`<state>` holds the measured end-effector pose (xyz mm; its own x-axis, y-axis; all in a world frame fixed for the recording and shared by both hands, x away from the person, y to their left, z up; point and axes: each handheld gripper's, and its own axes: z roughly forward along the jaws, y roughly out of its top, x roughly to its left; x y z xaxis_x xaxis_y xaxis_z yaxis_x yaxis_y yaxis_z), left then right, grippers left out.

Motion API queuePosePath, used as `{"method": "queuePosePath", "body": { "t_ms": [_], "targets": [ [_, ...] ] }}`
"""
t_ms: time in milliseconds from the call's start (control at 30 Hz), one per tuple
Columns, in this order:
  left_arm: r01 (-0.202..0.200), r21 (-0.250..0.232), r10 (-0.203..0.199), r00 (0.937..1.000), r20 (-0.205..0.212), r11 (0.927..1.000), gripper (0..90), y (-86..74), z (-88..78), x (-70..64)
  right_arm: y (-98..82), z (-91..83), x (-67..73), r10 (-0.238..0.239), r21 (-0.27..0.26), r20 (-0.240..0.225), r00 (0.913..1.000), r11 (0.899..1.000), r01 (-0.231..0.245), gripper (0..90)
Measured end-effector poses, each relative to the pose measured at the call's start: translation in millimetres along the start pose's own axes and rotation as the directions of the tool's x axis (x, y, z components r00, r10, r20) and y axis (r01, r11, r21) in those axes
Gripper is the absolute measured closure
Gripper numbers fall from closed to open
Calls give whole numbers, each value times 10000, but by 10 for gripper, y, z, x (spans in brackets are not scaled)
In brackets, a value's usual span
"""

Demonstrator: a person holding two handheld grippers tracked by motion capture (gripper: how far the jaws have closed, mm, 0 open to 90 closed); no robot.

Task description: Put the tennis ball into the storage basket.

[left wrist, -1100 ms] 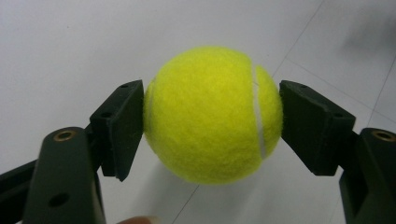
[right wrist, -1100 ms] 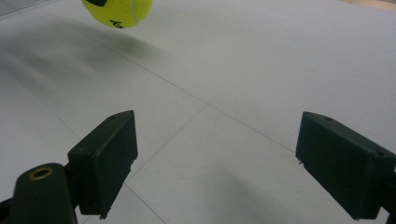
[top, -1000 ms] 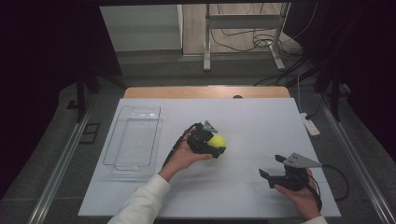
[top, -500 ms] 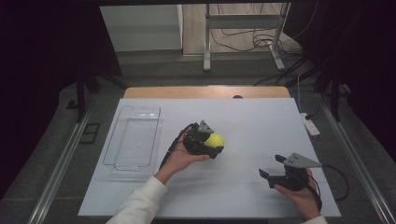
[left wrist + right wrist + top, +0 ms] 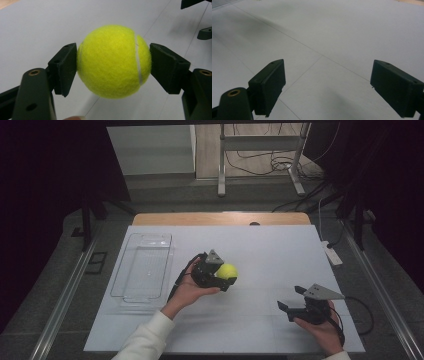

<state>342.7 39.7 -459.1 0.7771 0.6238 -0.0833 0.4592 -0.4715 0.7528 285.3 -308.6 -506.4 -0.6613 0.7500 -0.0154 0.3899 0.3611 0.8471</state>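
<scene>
Ball (image 5: 113,61) is sitting clamped in left tool (image 5: 223,276), just right of tray (image 5: 142,270); right tool (image 5: 295,299) is hanging open w/ nothing inside, farther right.

Overhead light falls evenly on the white table (image 5: 260,250); the surrounding room stays dark. The high view is soft and slightly grainy. In the left gripper view the tennis ball (image 5: 113,61) is bright and sharp (table beyond slightly blurred). The right gripper view is dimmer, with broad soft shadows across the surface.
</scene>
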Motion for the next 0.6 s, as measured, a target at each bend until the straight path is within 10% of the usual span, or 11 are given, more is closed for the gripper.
{"method": "queuePosePath", "body": {
  "t_ms": [600],
  "targets": [
    [52,-724,-63,9999,-153,9974,265,10,-284,22,10,4,0,-16,-89,-74,10000,10000,15,135]
  ]
}}
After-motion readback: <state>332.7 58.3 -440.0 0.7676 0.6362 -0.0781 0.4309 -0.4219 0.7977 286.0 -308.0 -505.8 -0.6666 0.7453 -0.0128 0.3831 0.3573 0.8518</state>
